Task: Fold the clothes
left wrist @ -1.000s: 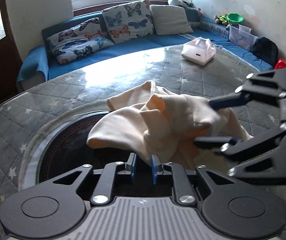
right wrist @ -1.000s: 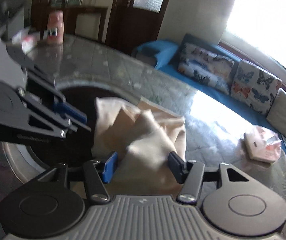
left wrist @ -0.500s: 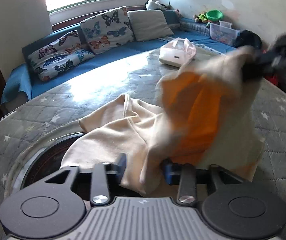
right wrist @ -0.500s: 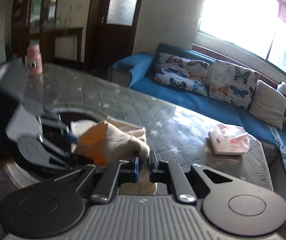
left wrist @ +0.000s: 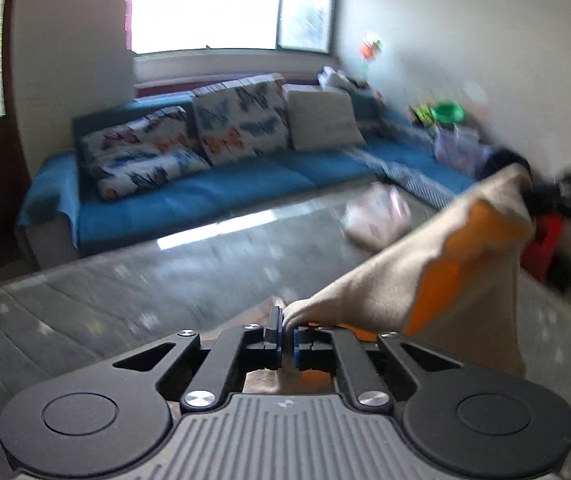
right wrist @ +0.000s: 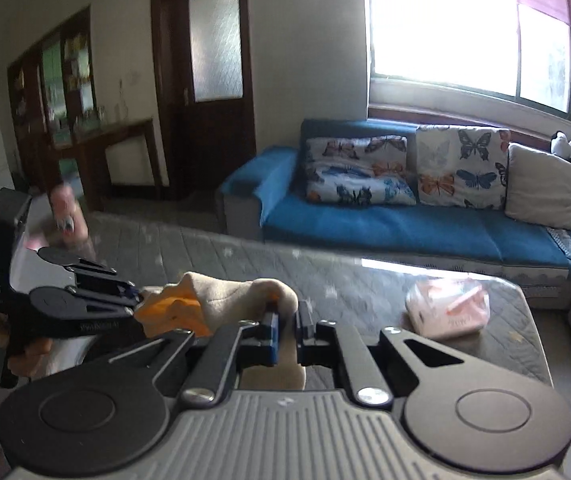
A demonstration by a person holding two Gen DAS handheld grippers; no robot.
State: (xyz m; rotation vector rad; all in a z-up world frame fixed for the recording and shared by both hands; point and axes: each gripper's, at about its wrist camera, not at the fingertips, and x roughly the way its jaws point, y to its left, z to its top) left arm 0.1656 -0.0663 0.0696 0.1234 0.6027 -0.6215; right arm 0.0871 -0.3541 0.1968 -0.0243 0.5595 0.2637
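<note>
The left claw (left wrist: 288,340) is clenched on one edge of the beige cloth garment with an orange lining (left wrist: 425,280), its jaws having just closed on the fabric. The right claw (right wrist: 287,334) is likewise clenched on another part of the same garment (right wrist: 229,300), pinching a fold between its blue pads. The garment hangs stretched between the two claws, lifted above the grey quilted surface (left wrist: 105,292). A pink-and-white plastic packet (right wrist: 447,312) lies on that surface, well apart from the garment. Behind stands a blue sofa (right wrist: 385,220) with butterfly-print cushions.
</note>
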